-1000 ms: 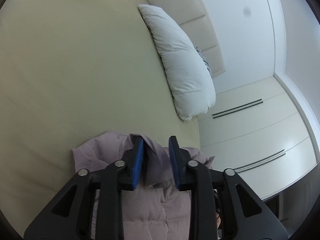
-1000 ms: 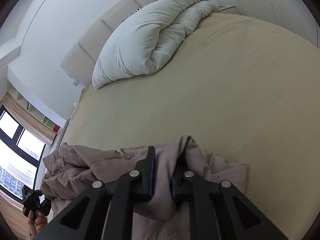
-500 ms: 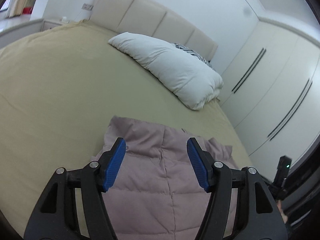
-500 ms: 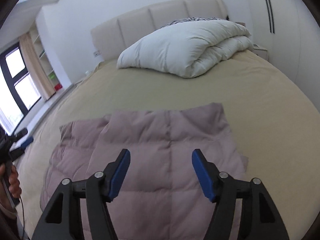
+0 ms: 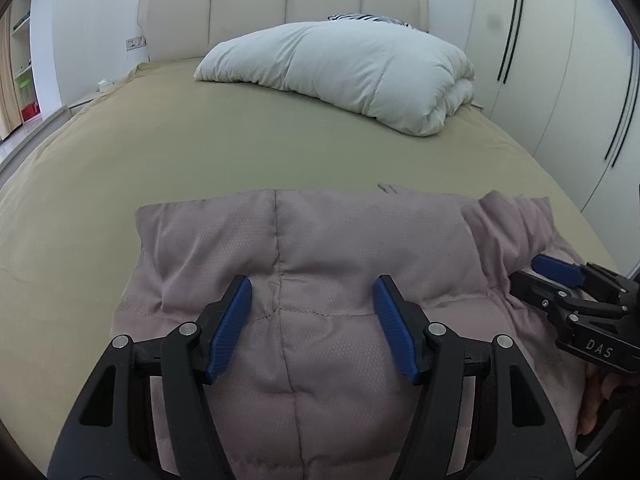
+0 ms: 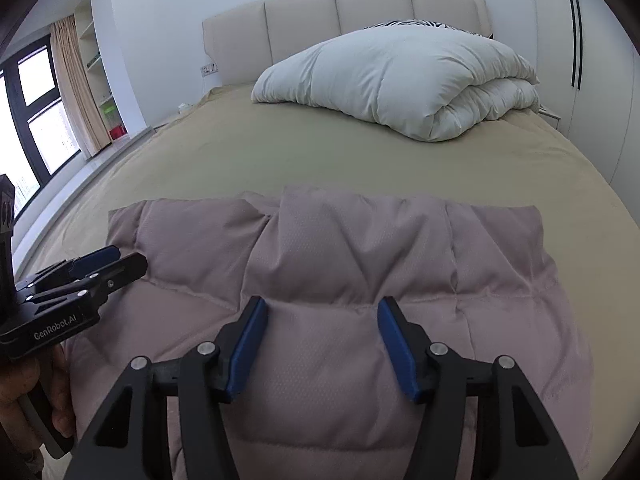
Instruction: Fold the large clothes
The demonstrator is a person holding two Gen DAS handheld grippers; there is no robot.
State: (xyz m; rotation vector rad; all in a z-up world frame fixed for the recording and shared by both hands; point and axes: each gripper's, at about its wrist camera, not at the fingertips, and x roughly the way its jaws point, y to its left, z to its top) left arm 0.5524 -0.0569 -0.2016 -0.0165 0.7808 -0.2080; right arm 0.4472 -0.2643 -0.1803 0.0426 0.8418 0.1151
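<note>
With the padded jacket point(image 6: 360, 272) lying flat on the bed point(image 6: 280, 160), the left hand-held gripper point(image 5: 312, 322) spread and the right hand-held gripper point(image 6: 322, 338) narrowing slightly, both empty (nothing pinched), each should probably take a near edge evenly for the next fold.

Jacket point(image 5: 340, 248) near end: cut off by the lower frame edge, behind gripper arms.
Striped pillow point(image 6: 416, 24): mostly hidden behind the white duvet point(image 6: 400, 80).
Person's hand point(image 6: 24, 392): only partly in frame.
</note>
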